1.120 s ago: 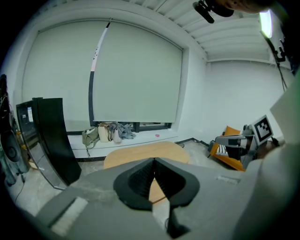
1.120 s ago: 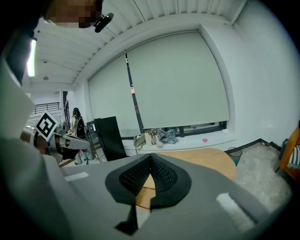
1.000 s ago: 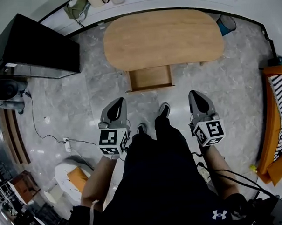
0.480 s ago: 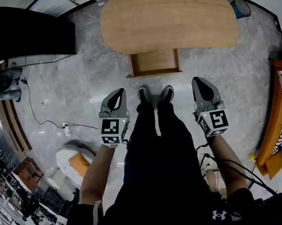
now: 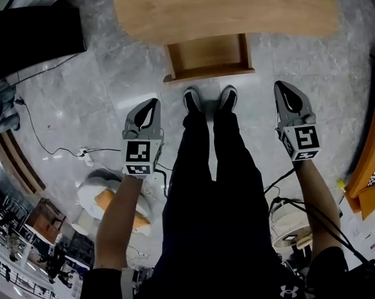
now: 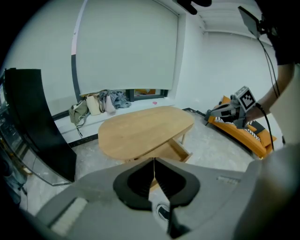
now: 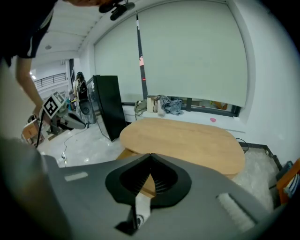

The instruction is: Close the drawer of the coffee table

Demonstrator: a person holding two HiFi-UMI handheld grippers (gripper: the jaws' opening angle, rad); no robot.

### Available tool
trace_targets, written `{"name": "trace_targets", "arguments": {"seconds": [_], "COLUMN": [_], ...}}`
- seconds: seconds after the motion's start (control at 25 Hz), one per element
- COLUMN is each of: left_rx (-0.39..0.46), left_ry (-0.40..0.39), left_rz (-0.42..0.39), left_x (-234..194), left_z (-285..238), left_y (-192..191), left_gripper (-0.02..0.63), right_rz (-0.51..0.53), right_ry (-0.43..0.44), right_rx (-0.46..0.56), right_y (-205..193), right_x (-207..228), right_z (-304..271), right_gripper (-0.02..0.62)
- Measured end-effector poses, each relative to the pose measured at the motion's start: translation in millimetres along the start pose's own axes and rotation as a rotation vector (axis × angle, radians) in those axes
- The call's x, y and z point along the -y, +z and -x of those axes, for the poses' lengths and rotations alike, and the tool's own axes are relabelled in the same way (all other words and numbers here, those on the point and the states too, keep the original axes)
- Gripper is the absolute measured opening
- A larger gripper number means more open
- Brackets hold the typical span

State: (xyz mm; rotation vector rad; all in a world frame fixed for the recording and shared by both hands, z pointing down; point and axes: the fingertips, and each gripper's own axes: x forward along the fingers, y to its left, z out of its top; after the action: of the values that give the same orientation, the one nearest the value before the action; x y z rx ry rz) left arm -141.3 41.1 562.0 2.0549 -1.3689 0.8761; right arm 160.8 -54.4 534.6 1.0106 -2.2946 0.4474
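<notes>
**Drawer open before your feet, both claws closed**

The drawer [image 5: 208,55] is pulled out from under the near edge of the wooden bench [image 5: 231,14]. Its front board faces you. Your two shoes [image 5: 193,101] stand just beside this front, with a thin strip of floor between.

Your left claw [image 5: 152,105] is over the bare grey floor [image 5: 104,87], to the left of the drawer's corner. Your right claw [image 5: 284,87] is to the right of the drawer. Both are apart from the drawer and point toward the bench. Each claw has its jaws pressed together, with nothing between them.

On the left the floor is free as far as the black cabinet [image 5: 27,32] and a thin cable [image 5: 41,143]. On the right it is free as far as the orange furniture [image 5: 369,169].

As marks, there are black-and-white square markers [image 5: 142,157] on the claw cubes and a small white logo [image 5: 292,291] on your dark clothing.
</notes>
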Motion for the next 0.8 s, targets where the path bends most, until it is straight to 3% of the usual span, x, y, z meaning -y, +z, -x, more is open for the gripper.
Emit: {"name": "trace_targets", "arguments": {"seconds": [0.28, 0.44, 0.68, 0.8], "left_rx": [-0.063, -0.119, -0.206, -0.264], "left_ry": [-0.009, -0.024, -0.028, -0.017], "left_rz": [-0.05, -0.027, -0.012, 0.036], "left_x": [-8.8, -9.0, -20.6, -27.0], "left_z": [-45.8, -70.1, -102.8, -121.4], "left_y": [-36.7, -66.2, -115.2, -145.9], "left_gripper": [0.034, 0.106, 0.15, 0.178], "right_rz": [0.078, 0.079, 0.086, 0.119], "right_ry": [0.028, 0.026, 0.068, 0.086], "right_rx": [-0.078, -0.069, -0.107, -0.143], "right_y": [-52.1, -70.2, -112.5, -136.4], "right_x": [2.2, 10.0, 13.9, 17.3], "right_z": [-38.4, -57.8, -84.9, -97.0], "right_gripper": [0.003, 0.005, 0.074, 0.094]}}
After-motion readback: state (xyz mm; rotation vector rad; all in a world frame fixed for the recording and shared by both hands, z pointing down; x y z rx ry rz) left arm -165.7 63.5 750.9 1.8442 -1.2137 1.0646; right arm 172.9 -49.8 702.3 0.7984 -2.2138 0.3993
